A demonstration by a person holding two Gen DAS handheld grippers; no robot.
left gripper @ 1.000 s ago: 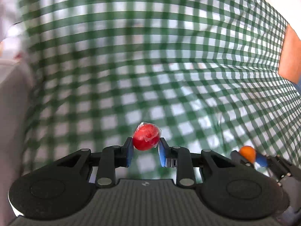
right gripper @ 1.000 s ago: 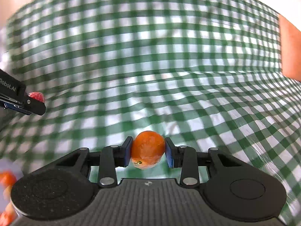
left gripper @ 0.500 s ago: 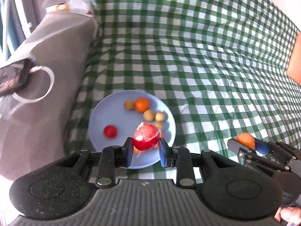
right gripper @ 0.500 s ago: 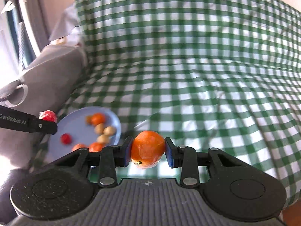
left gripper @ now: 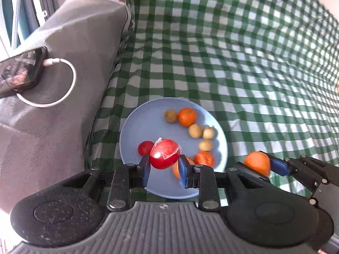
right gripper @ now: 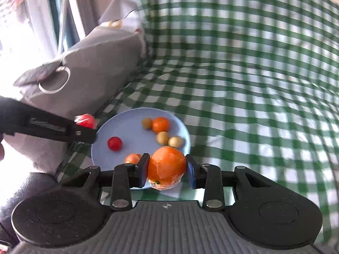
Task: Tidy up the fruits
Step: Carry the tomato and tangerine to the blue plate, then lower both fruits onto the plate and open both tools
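My left gripper [left gripper: 164,172] is shut on a red fruit in clear wrap [left gripper: 164,153] and holds it above the near part of a light blue plate [left gripper: 139,124]. The plate holds a small red fruit [left gripper: 145,147], oranges [left gripper: 186,116] and several small tan fruits [left gripper: 195,130]. My right gripper [right gripper: 167,170] is shut on a wrapped orange [right gripper: 167,168] above the plate's near rim [right gripper: 99,146]. The right gripper with its orange [left gripper: 257,163] shows at the right of the left wrist view. The left gripper with the red fruit [right gripper: 85,121] shows at the left of the right wrist view.
The plate lies on a green-and-white checked cloth [left gripper: 243,63]. A grey cushion [left gripper: 63,84] rises at the plate's left, with a phone [left gripper: 19,72] and a white cable [left gripper: 63,84] on it. A window frame stands behind it [right gripper: 63,10].
Both grippers have swung left and down from the open cloth to the plate, each still holding its fruit. The plate now sits nearer and larger in both views.
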